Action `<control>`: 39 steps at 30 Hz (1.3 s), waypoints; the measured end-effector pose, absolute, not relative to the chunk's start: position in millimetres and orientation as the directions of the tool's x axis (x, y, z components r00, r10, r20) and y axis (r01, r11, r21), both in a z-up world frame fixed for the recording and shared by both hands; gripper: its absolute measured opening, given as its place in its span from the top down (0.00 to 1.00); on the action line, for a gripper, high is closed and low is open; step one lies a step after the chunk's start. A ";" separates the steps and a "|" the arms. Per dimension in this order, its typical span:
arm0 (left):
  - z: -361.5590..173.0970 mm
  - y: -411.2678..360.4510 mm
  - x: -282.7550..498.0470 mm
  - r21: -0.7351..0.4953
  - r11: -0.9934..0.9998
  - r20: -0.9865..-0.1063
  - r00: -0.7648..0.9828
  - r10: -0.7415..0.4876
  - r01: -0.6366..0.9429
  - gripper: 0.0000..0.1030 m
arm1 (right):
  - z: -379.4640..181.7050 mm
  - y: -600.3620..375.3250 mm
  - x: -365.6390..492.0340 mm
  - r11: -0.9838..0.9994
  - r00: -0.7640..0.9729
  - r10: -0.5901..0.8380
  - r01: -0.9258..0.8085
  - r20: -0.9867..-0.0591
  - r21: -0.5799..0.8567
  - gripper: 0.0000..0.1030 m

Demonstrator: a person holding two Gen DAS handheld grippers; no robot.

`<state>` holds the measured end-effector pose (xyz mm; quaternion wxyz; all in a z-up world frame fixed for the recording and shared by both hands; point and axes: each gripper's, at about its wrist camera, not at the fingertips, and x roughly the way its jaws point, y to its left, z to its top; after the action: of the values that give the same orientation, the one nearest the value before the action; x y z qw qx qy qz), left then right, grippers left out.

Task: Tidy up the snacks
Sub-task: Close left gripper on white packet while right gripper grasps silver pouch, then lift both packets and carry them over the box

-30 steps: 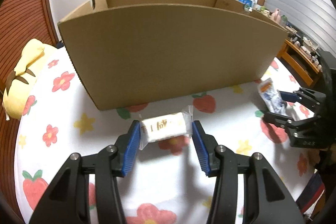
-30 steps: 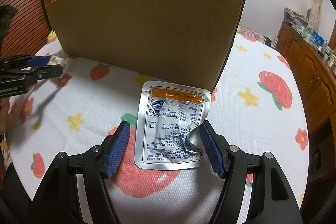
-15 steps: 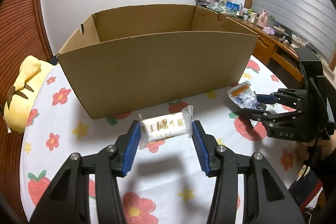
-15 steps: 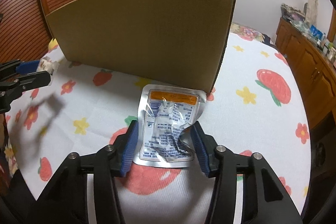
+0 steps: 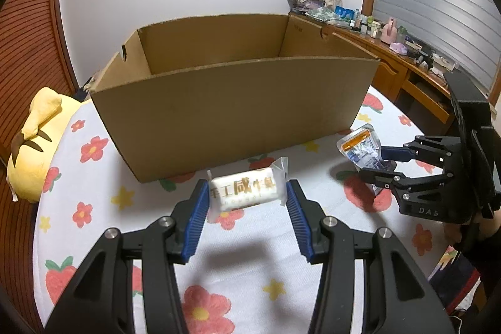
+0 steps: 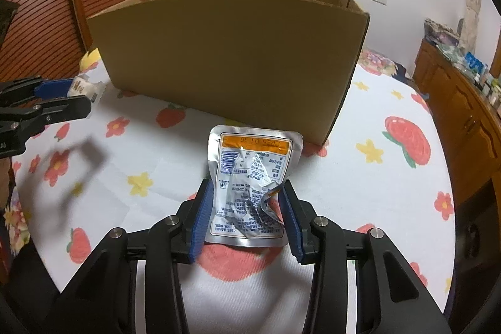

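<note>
In front of the open brown cardboard box (image 5: 231,115), the left gripper (image 5: 247,197) pinches a white wrapped nougat bar (image 5: 244,191) aloft, while the right gripper (image 6: 247,208) is closing on a crinkled silver foil pouch (image 6: 250,177).

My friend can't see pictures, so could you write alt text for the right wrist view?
Two blue-padded fingers are closing on a crinkled silver foil snack pouch with an orange label band, above a bedsheet printed with strawberries and flowers. Behind it stands an open cardboard box; at left, the left gripper holds a small white wrapped sweet.
</note>
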<state>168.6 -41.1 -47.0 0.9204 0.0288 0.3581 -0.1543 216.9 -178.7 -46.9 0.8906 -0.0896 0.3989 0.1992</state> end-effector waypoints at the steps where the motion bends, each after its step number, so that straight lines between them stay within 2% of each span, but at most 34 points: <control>1: -43.4 -41.4 167.6 -0.056 0.950 -0.661 0.701 -0.266 0.307 0.52 | -44.9 -178.9 215.6 0.904 0.605 0.287 -0.427 -0.743 0.001 0.59; 13: -1.3 -42.2 171.7 -0.034 0.947 -0.595 0.755 -0.275 0.318 0.52 | 13.5 -181.7 202.2 0.892 0.680 0.352 -0.451 -0.643 0.012 0.59; 24: 22.8 -36.8 207.4 -0.026 0.950 -0.562 0.782 -0.270 0.310 0.52 | 59.6 -171.8 226.7 0.872 0.720 0.410 -0.489 -0.560 0.010 0.58; 39: 10.2 -41.1 278.9 -0.010 0.961 -0.607 0.762 -0.227 0.277 0.51 | 61.4 -155.5 291.6 0.860 0.698 0.423 -0.509 -0.577 0.014 0.58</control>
<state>278.9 -41.1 10.2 0.9377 0.0400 0.3180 -0.1344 291.6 -155.5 61.4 0.9186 -0.0736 0.2940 0.2538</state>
